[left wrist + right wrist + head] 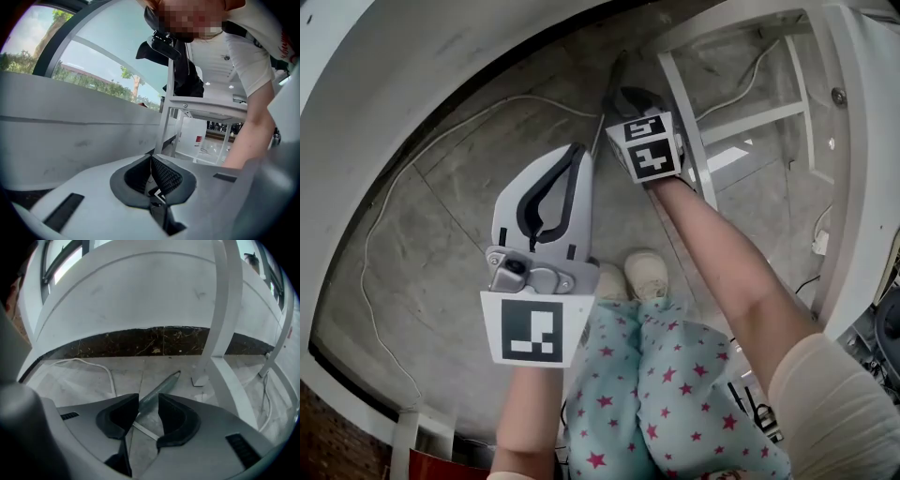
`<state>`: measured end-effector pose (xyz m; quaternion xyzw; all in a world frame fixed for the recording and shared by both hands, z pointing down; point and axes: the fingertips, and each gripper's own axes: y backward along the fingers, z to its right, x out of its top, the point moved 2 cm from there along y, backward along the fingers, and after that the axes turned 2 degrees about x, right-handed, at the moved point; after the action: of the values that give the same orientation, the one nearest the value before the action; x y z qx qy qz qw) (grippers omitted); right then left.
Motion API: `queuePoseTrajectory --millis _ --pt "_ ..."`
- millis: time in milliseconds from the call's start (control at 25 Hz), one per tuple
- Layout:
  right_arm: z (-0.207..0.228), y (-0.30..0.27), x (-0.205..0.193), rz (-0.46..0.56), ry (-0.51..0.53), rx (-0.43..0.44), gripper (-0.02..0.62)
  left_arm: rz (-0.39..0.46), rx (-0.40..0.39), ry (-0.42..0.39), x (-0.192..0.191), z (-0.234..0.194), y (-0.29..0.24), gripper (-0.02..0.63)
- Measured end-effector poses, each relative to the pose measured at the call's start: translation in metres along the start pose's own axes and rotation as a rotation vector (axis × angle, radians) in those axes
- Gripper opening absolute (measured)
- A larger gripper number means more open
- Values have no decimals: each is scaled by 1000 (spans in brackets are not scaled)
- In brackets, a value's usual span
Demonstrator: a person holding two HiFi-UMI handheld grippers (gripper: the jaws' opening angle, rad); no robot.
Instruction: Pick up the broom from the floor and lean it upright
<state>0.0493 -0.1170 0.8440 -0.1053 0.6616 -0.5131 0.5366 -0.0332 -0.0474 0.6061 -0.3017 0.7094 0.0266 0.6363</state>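
The broom's grey handle [161,390] lies on the stone floor and points toward the curved wall. In the head view only a thin dark stretch of the handle [616,67] shows beyond my right gripper. My right gripper [148,401] points steeply down over it, jaws open, and the handle runs into the gap between the dark pads [174,420] without being pressed. In the head view the right gripper [621,94] is low by the floor, beside a white frame leg. My left gripper [578,150] hangs nearer me, and in the left gripper view the left gripper [151,159] is shut on nothing. The broom's head is hidden.
A white cable [105,371] snakes over the floor, its long loop [441,141] left of the grippers. A white metal frame [689,122] stands just right of the handle, its leg [225,315] close by. A curved white wall [140,296] with a dark baseboard closes the far side. The person's shoes [645,274] are below.
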Motion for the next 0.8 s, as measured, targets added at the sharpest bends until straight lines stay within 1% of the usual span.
queuePoseTrajectory --millis 120,200,280,320,400,480,560,640,720,760,800 --pt "1 -6 3 47 -104 6 140 -10 -21 -17 -7 1 -1 21" --pt "0 -7 6 56 -164 1 140 -5 -24 -19 -8 2 -1 21" --pt "-2 -12 6 34 -186 -1 141 2 -21 -17 -7 2 0 21" --pt "-2 -16 6 15 -194 -10 157 4 -18 -17 -6 1 1 21" --pt "2 -21 5 -17 -225 -49 161 6 -14 -21 -5 1 4 21" --pt "5 -24 4 -24 -262 -73 161 10 -15 -24 -5 1 6 21" --pt "5 -26 4 -23 -277 -75 161 11 -14 -21 -6 1 9 21" --pt "6 -26 4 -29 -316 -85 163 10 -5 -12 -6 2 14 21" --pt "10 -22 3 -39 -359 -128 192 18 2 -6 -4 3 19 21" --pt "11 -21 2 -41 -367 -148 217 24 3 -6 -3 4 21 21" --pt "11 -22 2 -44 -363 -155 219 30 3 -8 -2 4 23 21"
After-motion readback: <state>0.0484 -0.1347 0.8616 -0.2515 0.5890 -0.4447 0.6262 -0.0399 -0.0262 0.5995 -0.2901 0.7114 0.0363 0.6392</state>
